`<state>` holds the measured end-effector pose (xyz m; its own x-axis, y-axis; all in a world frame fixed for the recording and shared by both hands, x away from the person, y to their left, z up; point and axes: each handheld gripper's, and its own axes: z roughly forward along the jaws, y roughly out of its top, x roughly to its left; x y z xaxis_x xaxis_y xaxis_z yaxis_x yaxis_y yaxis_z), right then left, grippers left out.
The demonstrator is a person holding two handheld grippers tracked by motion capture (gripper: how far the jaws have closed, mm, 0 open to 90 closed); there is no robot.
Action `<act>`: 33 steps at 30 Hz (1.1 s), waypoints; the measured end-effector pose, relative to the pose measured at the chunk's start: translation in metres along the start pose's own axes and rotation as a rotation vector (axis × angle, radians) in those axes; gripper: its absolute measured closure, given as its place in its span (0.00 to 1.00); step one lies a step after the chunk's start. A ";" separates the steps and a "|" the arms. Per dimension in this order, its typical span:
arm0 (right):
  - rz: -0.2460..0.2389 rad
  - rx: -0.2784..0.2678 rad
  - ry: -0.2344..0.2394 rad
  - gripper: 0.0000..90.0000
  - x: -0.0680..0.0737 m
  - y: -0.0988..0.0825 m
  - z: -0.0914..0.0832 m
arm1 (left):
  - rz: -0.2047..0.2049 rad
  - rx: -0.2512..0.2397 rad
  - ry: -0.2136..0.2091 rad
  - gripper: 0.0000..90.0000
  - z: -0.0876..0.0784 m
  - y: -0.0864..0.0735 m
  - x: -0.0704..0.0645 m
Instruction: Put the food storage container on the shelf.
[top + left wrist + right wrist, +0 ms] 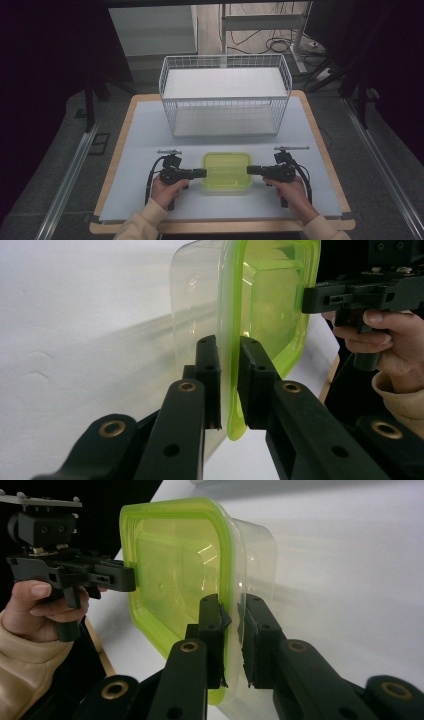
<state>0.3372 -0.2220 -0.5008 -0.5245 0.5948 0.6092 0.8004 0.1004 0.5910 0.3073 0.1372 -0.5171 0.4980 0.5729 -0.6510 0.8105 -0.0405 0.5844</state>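
A clear plastic container with a lime-green lid (pixel 226 171) sits on the white mat near the table's front. My left gripper (pixel 204 173) reaches in from the left and is shut on the lid's left rim. In the left gripper view its two pads (pixel 229 347) pinch the green lid edge (pixel 231 390), with the container's clear body (pixel 192 295) beside them. My right gripper (pixel 249 170) comes in from the right, shut on the opposite rim. Its pads (pixel 231 605) clamp the lid edge (pixel 175 565) in the right gripper view. Each gripper view also shows the other gripper farther off, at the container's far edge.
A white wire basket (pixel 225 95) stands at the back of the table, open at the top, with a white sheet in its bottom. The white mat (pixel 145 135) covers most of the wooden tabletop. Dark curtains and floor rails flank the table.
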 end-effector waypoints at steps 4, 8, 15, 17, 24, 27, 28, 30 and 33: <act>-0.006 -0.005 0.008 0.89 0.004 0.002 -0.003 | -0.002 -0.009 -0.010 0.90 -0.003 0.000 -0.002; -0.014 -0.015 0.015 0.89 0.007 0.003 -0.006 | 0.000 -0.017 -0.023 0.90 -0.005 0.001 -0.004; -0.023 -0.032 0.019 0.89 0.011 0.004 -0.009 | 0.016 -0.029 -0.022 0.90 -0.009 0.003 -0.007; -0.023 -0.035 0.020 0.89 0.011 0.005 -0.009 | 0.020 -0.028 -0.022 0.90 -0.010 0.004 -0.008; -0.034 -0.049 0.041 0.89 0.017 0.008 -0.013 | 0.036 -0.040 -0.037 0.90 -0.016 0.010 -0.011; -0.038 -0.054 0.044 0.89 0.019 0.009 -0.015 | 0.037 -0.038 -0.040 0.90 -0.017 0.011 -0.010; -0.040 -0.054 0.043 0.89 0.019 0.010 -0.015 | 0.041 -0.037 -0.039 0.90 -0.018 0.012 -0.010; -0.038 -0.054 0.044 0.89 0.018 0.010 -0.014 | 0.041 -0.035 -0.037 0.90 -0.018 0.013 -0.011; -0.030 -0.055 0.049 0.89 0.018 0.012 -0.015 | 0.044 -0.040 -0.038 0.90 -0.019 0.015 -0.012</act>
<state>0.3329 -0.2217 -0.4749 -0.5627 0.5521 0.6153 0.7676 0.0725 0.6369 0.3077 0.1454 -0.4915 0.5445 0.5398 -0.6420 0.7751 -0.0314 0.6310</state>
